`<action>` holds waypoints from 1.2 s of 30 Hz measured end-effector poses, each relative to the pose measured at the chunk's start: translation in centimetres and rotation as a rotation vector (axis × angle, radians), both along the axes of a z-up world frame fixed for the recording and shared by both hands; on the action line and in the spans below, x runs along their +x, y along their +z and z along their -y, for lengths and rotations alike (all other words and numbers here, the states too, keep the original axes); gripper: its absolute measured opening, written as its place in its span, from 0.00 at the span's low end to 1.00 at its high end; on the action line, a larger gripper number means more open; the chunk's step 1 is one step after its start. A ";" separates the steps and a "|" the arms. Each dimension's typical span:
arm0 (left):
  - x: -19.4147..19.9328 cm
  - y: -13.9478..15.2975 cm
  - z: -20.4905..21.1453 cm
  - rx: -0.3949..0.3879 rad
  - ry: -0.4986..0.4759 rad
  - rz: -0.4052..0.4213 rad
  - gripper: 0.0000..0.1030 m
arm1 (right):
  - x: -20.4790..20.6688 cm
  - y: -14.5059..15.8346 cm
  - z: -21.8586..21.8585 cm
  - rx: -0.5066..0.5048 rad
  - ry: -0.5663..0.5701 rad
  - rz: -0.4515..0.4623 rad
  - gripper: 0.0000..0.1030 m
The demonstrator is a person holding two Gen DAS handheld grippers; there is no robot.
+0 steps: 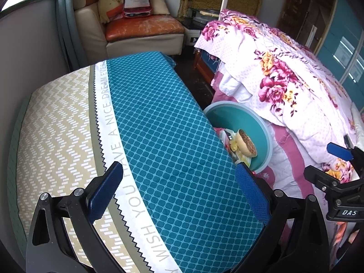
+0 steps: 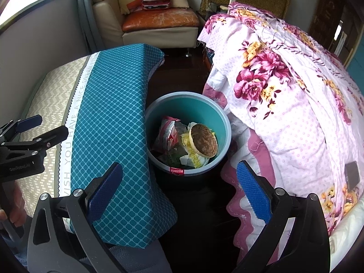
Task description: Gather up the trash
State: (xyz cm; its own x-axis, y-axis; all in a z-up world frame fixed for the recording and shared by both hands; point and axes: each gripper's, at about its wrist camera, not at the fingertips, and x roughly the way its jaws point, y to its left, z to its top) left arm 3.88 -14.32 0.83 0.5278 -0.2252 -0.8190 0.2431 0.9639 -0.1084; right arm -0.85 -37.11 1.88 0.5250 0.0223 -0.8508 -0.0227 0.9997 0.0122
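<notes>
While upright, teal bin (image 2: 224,122) mouth up, trash (image 2: 186,143) inside.

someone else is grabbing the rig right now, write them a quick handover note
Left gripper: open, empty, over the teal-patterned cloth.
Right gripper: open, empty, above the floor gap just short of the bin.
Teal trash bin: on the floor between the cloth-covered surface and the floral bedding.
Done: wrappers and a round woven lid-like piece already lie in the bin.
Left: no loose trash shows in either view; a small dark object sits on the bedding, unclear if trash. Scan further.
</notes>
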 end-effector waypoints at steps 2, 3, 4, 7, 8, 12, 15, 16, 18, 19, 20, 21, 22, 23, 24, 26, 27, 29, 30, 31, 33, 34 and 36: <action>-0.1 -0.1 -0.1 0.001 0.008 0.013 0.96 | 0.1 -0.3 -0.1 0.002 -0.002 -0.006 0.93; -0.1 -0.1 0.0 0.002 0.007 0.016 0.96 | 0.1 -0.5 0.0 0.004 -0.003 -0.008 0.93; -0.1 -0.2 0.0 0.004 0.006 0.018 0.96 | 0.3 -0.7 0.0 0.004 -0.005 -0.013 0.93; 0.0 -0.4 -0.2 0.009 0.022 0.020 0.96 | 0.5 -1.0 0.0 0.003 -0.007 -0.021 0.93; 0.1 -0.6 -0.3 0.006 0.025 0.018 0.96 | 0.6 -1.2 -0.1 0.002 -0.007 -0.025 0.93; 0.4 -0.9 -0.7 0.004 0.037 0.012 0.96 | 1.1 -1.7 -0.1 0.001 -0.008 -0.037 0.93; 0.5 -1.1 -0.9 0.003 0.039 0.009 0.96 | 1.3 -1.9 -0.3 0.000 -0.007 -0.044 0.93; 0.5 -1.2 -0.9 0.003 0.038 0.009 0.96 | 1.3 -2.0 -0.2 0.000 -0.006 -0.045 0.93; 0.5 -1.3 -0.8 0.007 0.039 0.011 0.96 | 1.5 -2.1 -0.3 0.000 -0.005 -0.047 0.93; 0.5 -1.3 -0.8 0.008 0.039 0.012 0.96 | 1.5 -2.1 -0.3 -0.001 -0.005 -0.048 0.93; 0.5 -1.3 -0.8 0.008 0.038 0.013 0.96 | 1.6 -2.2 -0.4 -0.001 -0.005 -0.050 0.93; 0.5 -1.3 -0.8 0.008 0.040 0.013 0.96 | 1.6 -2.2 -0.4 -0.001 -0.004 -0.052 0.93; 0.5 -1.3 -0.8 0.008 0.040 0.013 0.96 | 1.7 -2.3 -0.4 -0.002 -0.003 -0.053 0.93; 0.5 -1.3 -0.8 0.008 0.041 0.013 0.96 | 1.7 -2.4 -0.5 -0.003 -0.001 -0.056 0.93; 0.5 -1.3 -0.8 0.008 0.040 0.012 0.96 | 1.8 -2.4 -0.6 -0.003 0.000 -0.057 0.93; 0.5 -1.4 -0.8 0.008 0.040 0.010 0.96 | 1.8 -2.5 -0.7 -0.004 0.003 -0.060 0.93; 0.5 -1.4 -0.9 0.009 0.041 0.010 0.96 | 1.9 -2.5 -0.7 -0.004 0.003 -0.061 0.93; 0.6 -1.5 -0.9 0.011 0.043 0.011 0.96 | 2.0 -2.6 -0.8 -0.005 0.004 -0.063 0.93; 0.6 -1.5 -1.0 0.010 0.044 0.011 0.96 | 2.0 -2.6 -0.8 -0.005 0.004 -0.064 0.93; 0.6 -1.5 -1.0 0.010 0.045 0.011 0.96 | 2.0 -2.6 -0.8 -0.006 0.005 -0.065 0.93; 0.6 -1.7 -1.1 0.010 0.048 0.010 0.96 | 2.0 -2.7 -0.9 -0.007 0.005 -0.067 0.93; 0.6 -1.7 -1.2 0.010 0.048 0.010 0.96 | 2.1 -2.8 -0.9 -0.007 0.006 -0.068 0.93; 0.6 -1.7 -1.3 0.011 0.048 0.010 0.96 | 2.1 -2.8 -0.9 -0.007 0.006 -0.071 0.93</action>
State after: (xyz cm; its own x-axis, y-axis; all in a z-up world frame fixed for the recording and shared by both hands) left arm 4.53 -13.03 -0.85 0.5459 -0.1903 -0.8160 0.1972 0.9757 -0.0956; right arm 1.30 -36.20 -0.94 0.4636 0.0192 -0.8858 -0.0281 0.9996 0.0069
